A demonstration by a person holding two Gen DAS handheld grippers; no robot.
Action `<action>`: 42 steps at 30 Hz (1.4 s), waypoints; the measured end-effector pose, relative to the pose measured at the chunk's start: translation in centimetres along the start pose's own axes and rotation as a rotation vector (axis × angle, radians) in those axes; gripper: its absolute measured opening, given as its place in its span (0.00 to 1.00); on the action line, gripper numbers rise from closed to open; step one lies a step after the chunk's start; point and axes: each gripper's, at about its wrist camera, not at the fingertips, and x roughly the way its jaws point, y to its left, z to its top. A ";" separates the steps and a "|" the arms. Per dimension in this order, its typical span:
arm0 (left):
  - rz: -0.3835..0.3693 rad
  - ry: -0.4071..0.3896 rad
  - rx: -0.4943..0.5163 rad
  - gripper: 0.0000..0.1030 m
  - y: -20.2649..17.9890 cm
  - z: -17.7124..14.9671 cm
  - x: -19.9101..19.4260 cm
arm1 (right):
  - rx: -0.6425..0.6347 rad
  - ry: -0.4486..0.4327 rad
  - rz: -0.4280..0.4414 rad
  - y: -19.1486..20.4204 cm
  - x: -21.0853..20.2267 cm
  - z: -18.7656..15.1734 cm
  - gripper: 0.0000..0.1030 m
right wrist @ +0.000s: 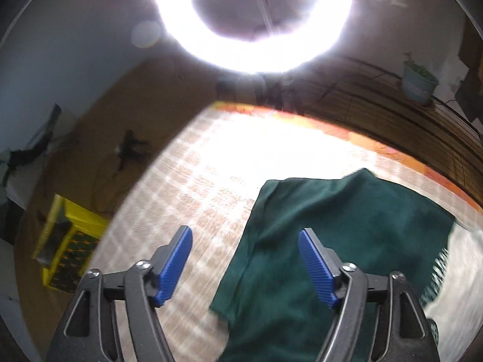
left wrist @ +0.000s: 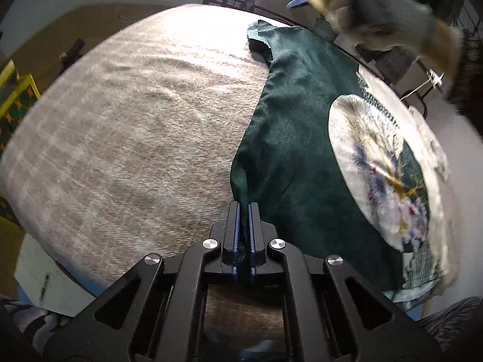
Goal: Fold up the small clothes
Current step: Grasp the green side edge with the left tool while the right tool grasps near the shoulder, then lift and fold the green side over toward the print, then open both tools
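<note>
A dark green small shirt (left wrist: 295, 126) with a round white floral print (left wrist: 377, 169) lies on the beige checked blanket (left wrist: 135, 138), to the right. My left gripper (left wrist: 244, 211) is shut on the shirt's near left edge, with green cloth pinched between its blue pads. In the right wrist view the shirt (right wrist: 332, 241) lies ahead and to the right. My right gripper (right wrist: 245, 241) is open and empty, held above the shirt's left edge. The right gripper also shows blurred at the top right of the left wrist view (left wrist: 305, 0), held by a gloved hand (left wrist: 392, 21).
A bright ring light (right wrist: 253, 21) hangs above the far side. A yellow crate (right wrist: 66, 241) stands on the floor at left. A dark wooden shelf (right wrist: 407, 120) with a potted plant (right wrist: 419, 78) runs behind the bed. The blanket's edge drops off on the left.
</note>
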 end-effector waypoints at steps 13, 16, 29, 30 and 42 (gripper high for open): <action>-0.029 -0.005 -0.013 0.00 0.0 0.5 0.2 | -0.053 0.145 -0.150 -0.1 10.9 2.1 0.53; -0.031 -0.017 -0.002 0.00 -0.1 0.6 -0.2 | -0.115 0.135 -0.203 0.1 10.7 1.9 0.28; -0.026 -0.144 0.145 0.00 -3.7 0.2 -3.8 | -0.012 -0.034 -0.049 -5.7 1.2 1.7 0.00; -0.038 -0.150 0.166 0.00 -4.5 0.0 -4.1 | 0.013 -0.054 -0.037 -7.0 0.0 1.4 0.00; -0.160 -0.127 0.424 0.00 -14.7 -2.9 -4.1 | 0.188 -0.129 -0.080 -20.0 -6.5 -4.2 0.00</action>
